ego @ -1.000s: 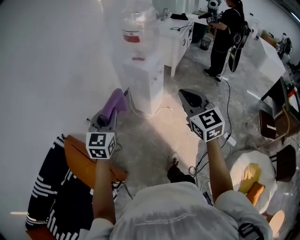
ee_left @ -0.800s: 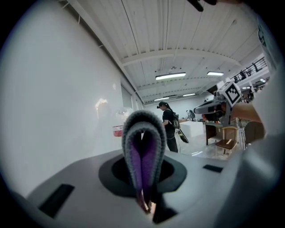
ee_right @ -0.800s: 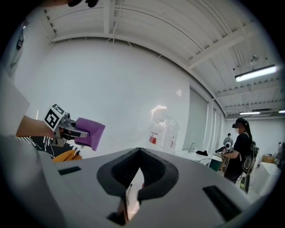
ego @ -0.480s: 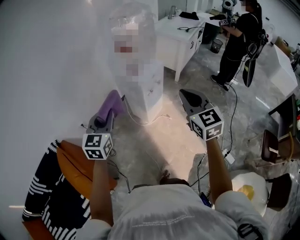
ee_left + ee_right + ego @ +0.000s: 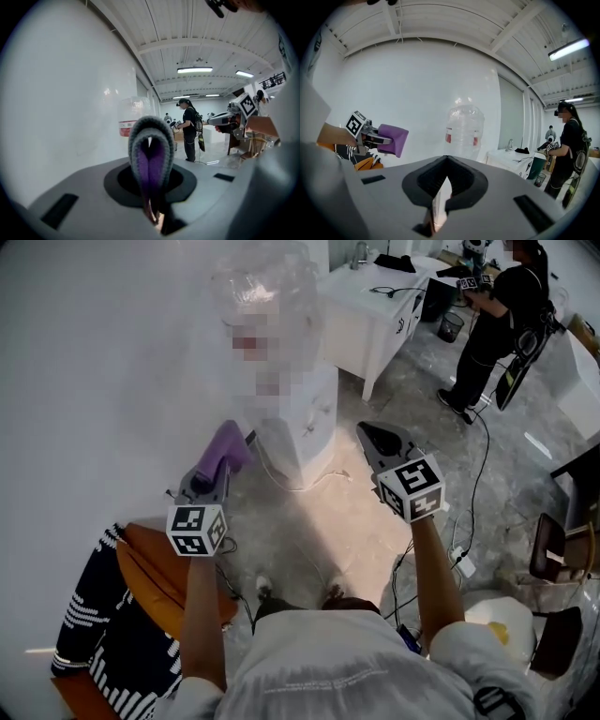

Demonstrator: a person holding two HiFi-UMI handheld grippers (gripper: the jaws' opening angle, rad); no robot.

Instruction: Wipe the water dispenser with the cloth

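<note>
The white box-shaped water dispenser stands on the floor against the white wall, with a clear plastic bottle seated on top. It lies ahead of both grippers, near but untouched by either. The left gripper has its jaws clamped on a folded purple cloth with a grey edge, and the fold pokes forward past the tips, probably so a soft pad meets the cabinet first. The right gripper is empty, its jaws drawn together to a thin slit. It is held off to the side, likely so it stays clear of the wiping

Cloth in left claw, water dispenser ahead
</note>
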